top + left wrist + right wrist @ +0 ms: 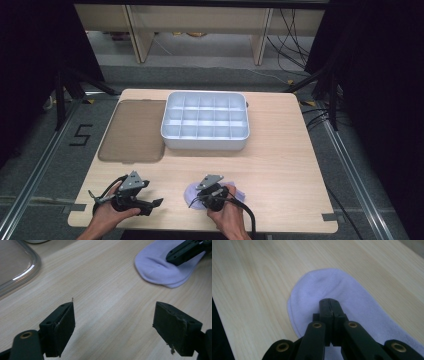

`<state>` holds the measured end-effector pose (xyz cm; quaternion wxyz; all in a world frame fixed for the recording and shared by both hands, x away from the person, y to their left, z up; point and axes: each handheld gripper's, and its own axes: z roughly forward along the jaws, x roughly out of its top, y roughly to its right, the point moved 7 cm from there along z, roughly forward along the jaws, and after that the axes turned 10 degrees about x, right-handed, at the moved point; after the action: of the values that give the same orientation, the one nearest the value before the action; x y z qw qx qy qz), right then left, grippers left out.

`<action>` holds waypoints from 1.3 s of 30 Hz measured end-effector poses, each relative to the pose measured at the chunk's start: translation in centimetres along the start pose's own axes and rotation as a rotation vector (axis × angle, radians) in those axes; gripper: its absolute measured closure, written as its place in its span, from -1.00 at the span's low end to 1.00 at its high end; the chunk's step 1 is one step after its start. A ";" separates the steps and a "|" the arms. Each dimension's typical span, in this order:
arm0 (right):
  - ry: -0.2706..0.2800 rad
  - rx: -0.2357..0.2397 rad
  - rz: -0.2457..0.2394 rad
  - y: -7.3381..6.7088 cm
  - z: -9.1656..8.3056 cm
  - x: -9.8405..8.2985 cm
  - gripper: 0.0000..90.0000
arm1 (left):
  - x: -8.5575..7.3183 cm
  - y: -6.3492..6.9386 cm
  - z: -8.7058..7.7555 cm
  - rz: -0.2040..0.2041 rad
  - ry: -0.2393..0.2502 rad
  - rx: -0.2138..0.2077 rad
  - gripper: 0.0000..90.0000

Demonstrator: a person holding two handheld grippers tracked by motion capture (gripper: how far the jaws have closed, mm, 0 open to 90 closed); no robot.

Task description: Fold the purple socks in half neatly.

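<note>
Lilac sock (329, 287) lies bottom centre, right gripper (329, 302) closed above it, gripping nothing; left gripper (113, 322) wide. Next: open, grasp sock.

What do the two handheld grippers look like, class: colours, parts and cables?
Both the left gripper and right gripper are black, each topped by a grey three-cornered plate and trailing a black cable. The jaws are blocky black pads on arms with brass-coloured rivets. The forearms are bare, without sleeves.

White compartment tray (205, 121) sat at far centre of the bench (280, 165). Translucent brown lid (132, 131) lay flat, touching the tray's left side.
</note>
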<state>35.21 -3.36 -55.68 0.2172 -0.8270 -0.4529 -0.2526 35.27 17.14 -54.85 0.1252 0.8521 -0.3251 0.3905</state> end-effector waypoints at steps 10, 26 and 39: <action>0.013 0.029 -0.016 -1.1 2.1 2.1 1.00 | 0.2 0.8 0.3 -0.009 0.002 -0.016 -0.59; 0.072 0.087 -0.031 -1.7 2.4 3.5 0.96 | 0.4 1.5 0.9 -0.019 -0.016 -0.047 -0.45; 0.125 -0.012 0.066 1.7 -3.5 0.8 0.94 | 1.4 2.5 2.3 -0.037 -0.037 -0.072 -0.16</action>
<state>36.27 -5.79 -52.68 0.2481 -0.8254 -0.4095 -0.2992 35.68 13.47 -55.45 0.1572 0.8599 -0.3253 0.3605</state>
